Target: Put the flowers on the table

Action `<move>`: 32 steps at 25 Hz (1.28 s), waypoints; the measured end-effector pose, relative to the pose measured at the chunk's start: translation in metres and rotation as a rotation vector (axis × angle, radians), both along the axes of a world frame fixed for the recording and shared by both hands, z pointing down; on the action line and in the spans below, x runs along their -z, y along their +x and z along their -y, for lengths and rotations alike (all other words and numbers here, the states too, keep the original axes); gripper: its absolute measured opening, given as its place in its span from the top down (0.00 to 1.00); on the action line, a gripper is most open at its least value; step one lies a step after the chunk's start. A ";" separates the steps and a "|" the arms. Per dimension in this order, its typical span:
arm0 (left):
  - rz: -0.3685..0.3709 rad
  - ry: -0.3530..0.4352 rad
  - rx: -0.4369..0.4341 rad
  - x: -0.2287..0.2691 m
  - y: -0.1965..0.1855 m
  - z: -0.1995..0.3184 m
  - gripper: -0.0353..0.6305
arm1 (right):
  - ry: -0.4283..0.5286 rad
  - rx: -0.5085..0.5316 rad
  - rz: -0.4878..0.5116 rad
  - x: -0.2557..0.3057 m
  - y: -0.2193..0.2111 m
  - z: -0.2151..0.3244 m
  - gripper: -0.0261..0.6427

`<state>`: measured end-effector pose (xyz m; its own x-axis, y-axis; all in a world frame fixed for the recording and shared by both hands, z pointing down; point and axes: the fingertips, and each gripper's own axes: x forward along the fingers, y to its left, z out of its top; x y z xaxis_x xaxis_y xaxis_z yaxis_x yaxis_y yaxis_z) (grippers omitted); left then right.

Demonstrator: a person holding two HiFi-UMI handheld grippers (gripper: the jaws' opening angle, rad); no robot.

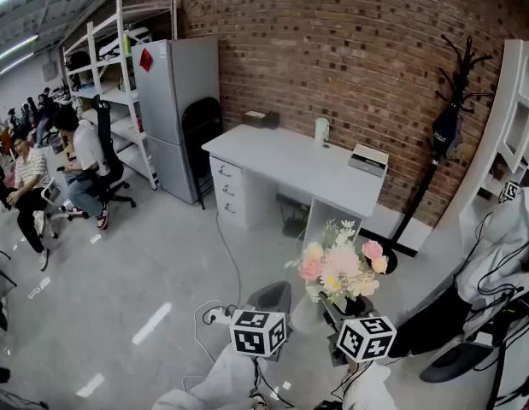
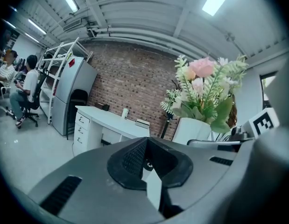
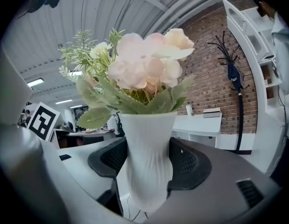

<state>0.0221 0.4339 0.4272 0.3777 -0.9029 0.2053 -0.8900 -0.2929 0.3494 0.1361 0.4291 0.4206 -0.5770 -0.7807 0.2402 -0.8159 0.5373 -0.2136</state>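
A bunch of pink and cream flowers [image 1: 341,267] stands upright in a white ribbed vase [image 3: 146,134]. My right gripper [image 3: 149,161] is shut on the vase, with a black pad pressed against each side. It carries the vase above the floor, some way short of the white desk [image 1: 290,161]. My left gripper [image 1: 271,299] hovers just left of the vase, and its pads [image 2: 130,160] meet at the tips with nothing between them. In the left gripper view the flowers [image 2: 205,92] rise at the right, with the desk [image 2: 107,118] beyond.
On the desk stand a pale cup [image 1: 322,131], a flat box [image 1: 367,159] and a dark box [image 1: 261,119]. A grey fridge [image 1: 174,101] and a black chair [image 1: 200,131] are left of the desk, a coat stand [image 1: 448,126] to its right. People sit at far left [image 1: 76,156]. Cables [image 1: 213,314] lie on the floor.
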 end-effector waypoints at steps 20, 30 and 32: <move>-0.029 -0.016 0.035 -0.035 -0.077 0.044 0.94 | -0.009 -0.104 -0.004 -0.018 -0.028 0.054 0.58; -0.014 -0.024 0.055 -0.042 -0.083 0.123 0.94 | -0.028 -0.076 0.001 -0.027 -0.038 0.138 0.58; -0.015 -0.021 0.061 -0.039 -0.084 0.143 0.94 | -0.028 -0.067 0.000 -0.024 -0.039 0.159 0.58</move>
<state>-0.0616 0.2906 0.4661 0.3257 -0.9197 0.2192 -0.9004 -0.2310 0.3688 0.0966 0.2704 0.4450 -0.5236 -0.8105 0.2624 -0.8498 0.4752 -0.2280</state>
